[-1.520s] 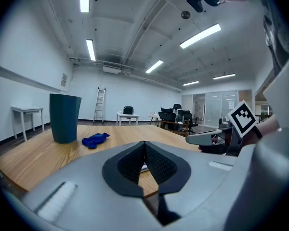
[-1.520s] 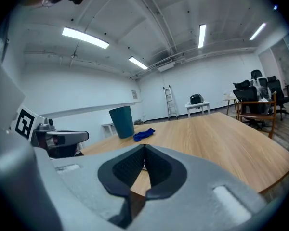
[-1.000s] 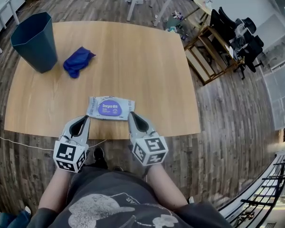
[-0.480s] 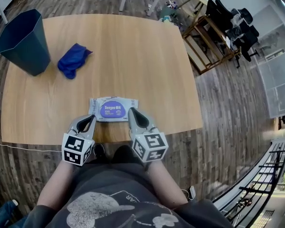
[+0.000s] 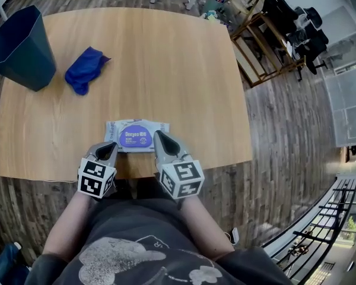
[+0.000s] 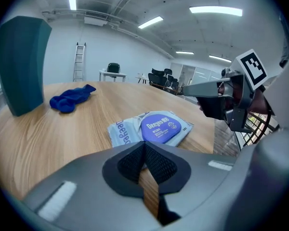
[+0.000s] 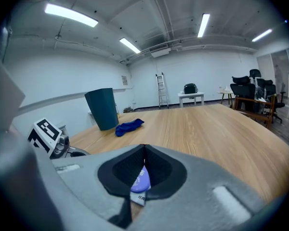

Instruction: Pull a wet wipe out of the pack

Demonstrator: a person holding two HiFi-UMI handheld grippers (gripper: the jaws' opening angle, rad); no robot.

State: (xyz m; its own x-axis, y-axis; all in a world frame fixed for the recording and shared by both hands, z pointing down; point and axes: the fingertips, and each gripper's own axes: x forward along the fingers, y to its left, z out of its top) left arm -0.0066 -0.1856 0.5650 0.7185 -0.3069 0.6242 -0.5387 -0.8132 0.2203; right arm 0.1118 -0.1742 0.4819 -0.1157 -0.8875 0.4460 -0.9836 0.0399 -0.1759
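Wipe pack (image 5: 136, 136) near table (image 5: 166, 70) front edge

Light wooden table (image 5: 166, 70) on a dark plank floor (image 5: 285, 147). Dark teal bin (image 5: 21, 46) upright at the far left corner, with a crumpled blue cloth (image 5: 83, 70) lying near it, not touching. Beyond the table's far right corner, a wooden rack (image 5: 264, 46) and black office chairs (image 5: 299, 31); a ladder (image 6: 80, 61) stands by the back wall.

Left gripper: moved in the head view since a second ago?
Yes. The left gripper has shifted forward toward the wet wipe pack: its back end, short of the table's near edge before, now overlaps it.
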